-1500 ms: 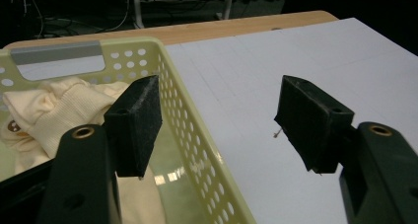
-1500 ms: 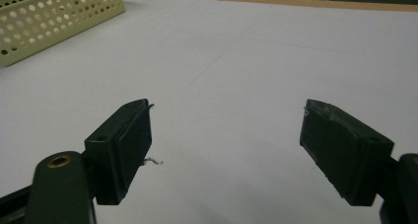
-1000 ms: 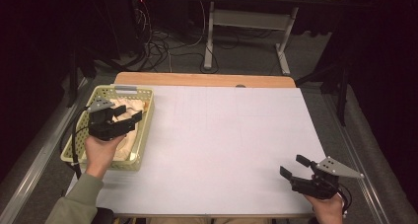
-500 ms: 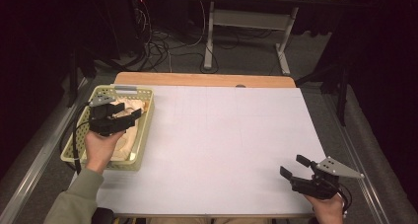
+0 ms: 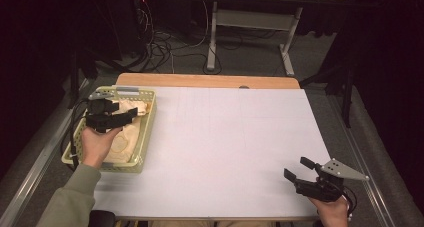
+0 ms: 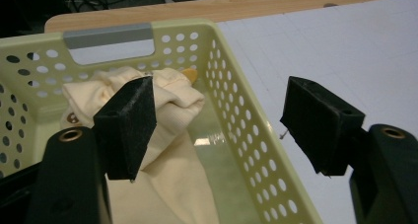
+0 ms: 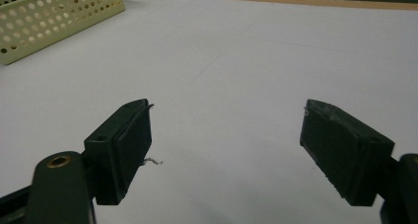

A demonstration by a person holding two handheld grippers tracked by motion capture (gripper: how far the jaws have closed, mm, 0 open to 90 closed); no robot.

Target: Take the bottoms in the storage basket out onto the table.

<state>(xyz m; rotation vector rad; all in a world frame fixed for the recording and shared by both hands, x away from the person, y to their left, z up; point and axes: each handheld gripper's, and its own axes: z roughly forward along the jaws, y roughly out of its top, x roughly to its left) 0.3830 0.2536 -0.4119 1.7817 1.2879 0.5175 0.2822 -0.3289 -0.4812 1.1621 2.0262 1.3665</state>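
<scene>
White table [image 5: 230, 137]: left gripper [image 6: 222, 120] fingers opening, empty, over basket's [image 6: 236, 135] cloth [image 6: 172, 174].

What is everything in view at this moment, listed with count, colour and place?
basket: one, pale yellow-green, perforated, at the table's left edge.
cloth: one, cream, bunched inside the basket.
table cover: one, white, over most of the tabletop.
table: one, wood-coloured strip along the far edge.
desk frame: one, grey-white, behind the table on the floor.
cables: several, dark and white, on the floor beyond the table.
left gripper: one, black, over the basket, jaws just been opening, nothing between them.
right gripper: one, black, near right corner, open, empty.
</scene>
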